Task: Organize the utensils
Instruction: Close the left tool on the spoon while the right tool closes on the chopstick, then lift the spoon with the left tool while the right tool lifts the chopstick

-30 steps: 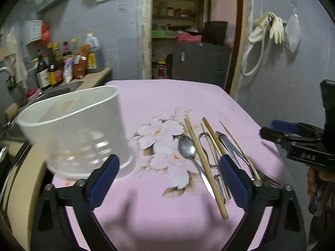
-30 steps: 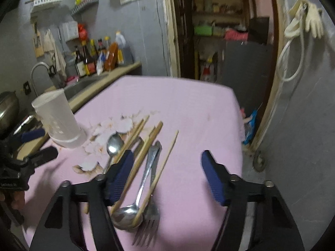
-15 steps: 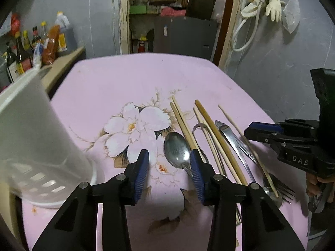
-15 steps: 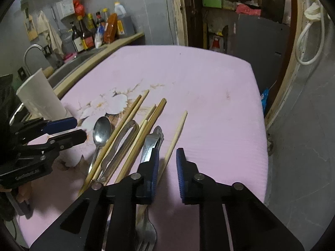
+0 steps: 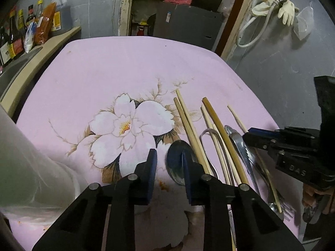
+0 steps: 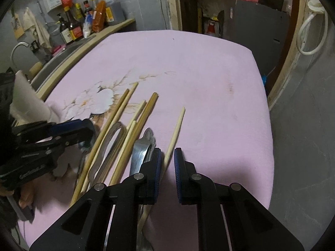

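Note:
Several wooden chopsticks, a metal spoon, a fork and metal tongs lie side by side on the pink flowered tablecloth. My left gripper hangs low over the spoon's bowl, jaws narrowly apart and empty. My right gripper straddles a single pale chopstick, jaws narrowly apart, not clamped. The white utensil holder stands at the left edge. Each gripper shows in the other's view, the right one and the left one.
A counter with sauce bottles and a sink runs along the table's left side. A doorway with shelves and a dark panel lies beyond the far edge. A hose and gloves hang on the right wall.
Both grippers have narrowed from wide open to a small gap and dropped toward the utensils. The left moved right, off the holder and over the spoon; the right came down around the single chopstick.

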The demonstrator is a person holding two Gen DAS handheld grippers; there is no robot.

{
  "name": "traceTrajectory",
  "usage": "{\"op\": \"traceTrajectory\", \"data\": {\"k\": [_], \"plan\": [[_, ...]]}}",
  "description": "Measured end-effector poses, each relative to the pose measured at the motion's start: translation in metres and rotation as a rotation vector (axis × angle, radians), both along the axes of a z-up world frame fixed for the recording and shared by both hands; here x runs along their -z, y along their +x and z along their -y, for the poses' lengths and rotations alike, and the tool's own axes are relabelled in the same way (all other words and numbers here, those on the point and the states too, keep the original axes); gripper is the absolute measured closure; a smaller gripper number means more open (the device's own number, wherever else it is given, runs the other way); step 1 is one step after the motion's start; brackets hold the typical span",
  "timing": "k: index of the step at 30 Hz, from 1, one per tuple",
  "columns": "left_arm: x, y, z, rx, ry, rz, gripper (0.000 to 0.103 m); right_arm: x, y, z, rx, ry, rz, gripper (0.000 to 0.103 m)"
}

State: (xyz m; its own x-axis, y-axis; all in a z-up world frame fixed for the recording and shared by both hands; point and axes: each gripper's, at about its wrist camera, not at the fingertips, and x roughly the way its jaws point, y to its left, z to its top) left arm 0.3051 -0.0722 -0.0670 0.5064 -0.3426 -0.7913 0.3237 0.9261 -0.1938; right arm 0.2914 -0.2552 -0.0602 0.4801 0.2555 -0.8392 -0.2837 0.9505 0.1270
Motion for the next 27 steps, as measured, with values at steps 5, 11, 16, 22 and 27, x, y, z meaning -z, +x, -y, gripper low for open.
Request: {"op": "traceTrajectory", "data": {"k": [5, 11, 16, 22, 27], "plan": [[-0.001, 0.004, 0.013, 0.030, -0.009, 0.001, 0.098, 0.001, 0.015, 0.009, 0.094, 0.078, -0.105, 0.093], [-0.012, -0.005, 0.024, 0.026, -0.006, 0.051, 0.102, -0.002, 0.019, 0.010, 0.124, 0.104, -0.137, 0.099], [-0.035, -0.028, 0.028, 0.032, 0.017, 0.182, 0.102, -0.004, 0.004, 0.017, 0.145, 0.202, -0.091, 0.101], [-0.063, -0.062, 0.021, 0.017, 0.020, 0.329, 0.102, -0.021, -0.039, 0.019, 0.129, 0.342, 0.116, 0.101], [-0.084, -0.088, 0.009, -0.030, 0.026, 0.442, 0.102, -0.047, -0.073, 0.006, 0.135, 0.374, 0.378, 0.101]]}}
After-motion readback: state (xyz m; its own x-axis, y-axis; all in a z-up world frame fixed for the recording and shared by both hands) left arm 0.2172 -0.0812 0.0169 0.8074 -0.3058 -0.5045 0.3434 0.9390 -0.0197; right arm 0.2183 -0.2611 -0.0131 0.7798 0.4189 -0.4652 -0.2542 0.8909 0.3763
